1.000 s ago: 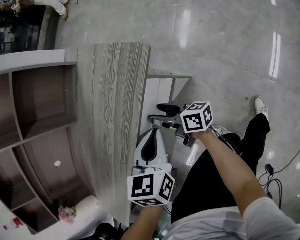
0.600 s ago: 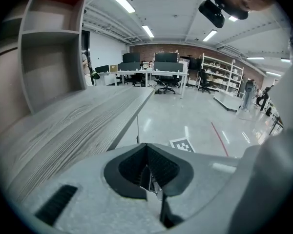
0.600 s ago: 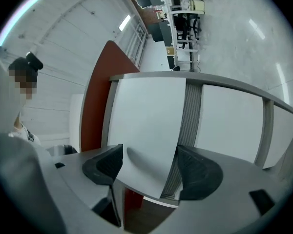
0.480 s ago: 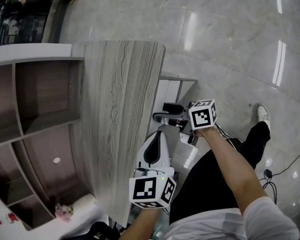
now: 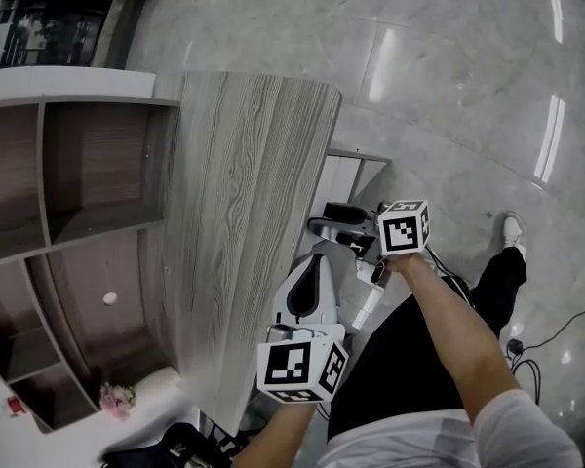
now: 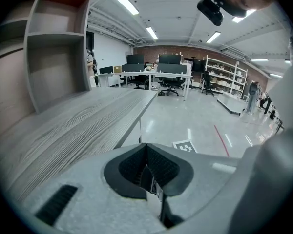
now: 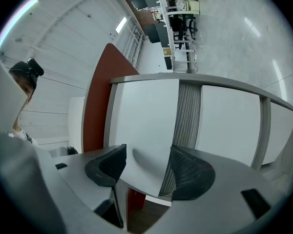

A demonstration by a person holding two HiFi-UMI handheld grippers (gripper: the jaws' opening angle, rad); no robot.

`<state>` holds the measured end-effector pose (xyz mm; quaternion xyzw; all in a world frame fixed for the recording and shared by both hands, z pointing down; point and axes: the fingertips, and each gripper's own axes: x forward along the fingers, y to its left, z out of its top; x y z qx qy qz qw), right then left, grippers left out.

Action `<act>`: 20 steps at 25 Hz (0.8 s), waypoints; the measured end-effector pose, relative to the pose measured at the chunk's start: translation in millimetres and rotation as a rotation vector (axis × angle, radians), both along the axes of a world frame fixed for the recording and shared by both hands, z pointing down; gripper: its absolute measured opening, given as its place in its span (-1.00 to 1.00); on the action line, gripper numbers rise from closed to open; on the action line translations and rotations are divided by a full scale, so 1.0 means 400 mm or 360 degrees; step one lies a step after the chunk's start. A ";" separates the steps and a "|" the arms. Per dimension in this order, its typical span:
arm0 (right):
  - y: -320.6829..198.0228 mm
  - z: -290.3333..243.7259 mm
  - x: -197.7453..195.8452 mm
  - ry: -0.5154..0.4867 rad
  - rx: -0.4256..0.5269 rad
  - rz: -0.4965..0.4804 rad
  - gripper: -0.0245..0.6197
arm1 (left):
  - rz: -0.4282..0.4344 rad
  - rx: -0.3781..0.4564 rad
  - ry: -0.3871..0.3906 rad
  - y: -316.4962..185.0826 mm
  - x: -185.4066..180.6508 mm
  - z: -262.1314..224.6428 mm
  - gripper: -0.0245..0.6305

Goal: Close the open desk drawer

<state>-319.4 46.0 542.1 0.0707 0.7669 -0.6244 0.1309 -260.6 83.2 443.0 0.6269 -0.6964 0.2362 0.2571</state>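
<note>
In the head view the grey wood-grain desk top [image 5: 244,213] runs up the middle, and the white open drawer [image 5: 349,172] juts out from under its right edge. My right gripper [image 5: 331,224] is at the drawer's near end, jaws open. In the right gripper view a white drawer panel [image 7: 146,116] with a grey wood-grain strip [image 7: 188,111] lies in front of the open right gripper [image 7: 145,162], one corner reaching between the pads. My left gripper [image 5: 307,291] hovers by the desk's right edge, nearer me. The left gripper [image 6: 147,167] is shut on nothing, beside the desk top [image 6: 73,126].
A brown and grey shelf unit [image 5: 78,193] stands left of the desk, with a small white object [image 5: 110,298] and pink flowers [image 5: 112,396] on it. The person's leg and shoe [image 5: 510,230] and floor cables [image 5: 526,344] are at the right on glossy tile.
The head view has shifted, so desk and drawer sit further right in the picture. The right gripper stays at the drawer's near end. Slightly less drawer shows beyond the desk edge.
</note>
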 end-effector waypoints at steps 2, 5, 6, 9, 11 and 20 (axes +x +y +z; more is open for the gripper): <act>0.003 -0.002 0.006 0.0004 0.0012 -0.0014 -0.05 | -0.0017 0.0003 -0.0010 0.002 -0.004 -0.009 -0.92; 0.007 -0.009 0.018 0.0017 0.0028 -0.0022 -0.07 | -0.0037 0.0011 -0.0022 0.005 -0.009 -0.022 -0.92; 0.010 -0.009 0.021 0.0020 0.0032 -0.0026 -0.07 | -0.0044 0.0015 -0.0025 0.007 -0.009 -0.024 -0.92; 0.014 -0.008 0.030 0.0011 0.0038 -0.0042 -0.07 | -0.0062 0.0024 -0.0026 0.008 -0.005 -0.025 -0.92; 0.016 -0.008 0.039 0.0001 0.0041 -0.0049 -0.08 | -0.0069 0.0026 -0.0021 0.010 0.001 -0.025 -0.92; 0.028 0.007 0.102 0.0013 0.0034 -0.0041 -0.13 | -0.0088 0.0040 -0.0018 0.033 0.023 -0.025 -0.92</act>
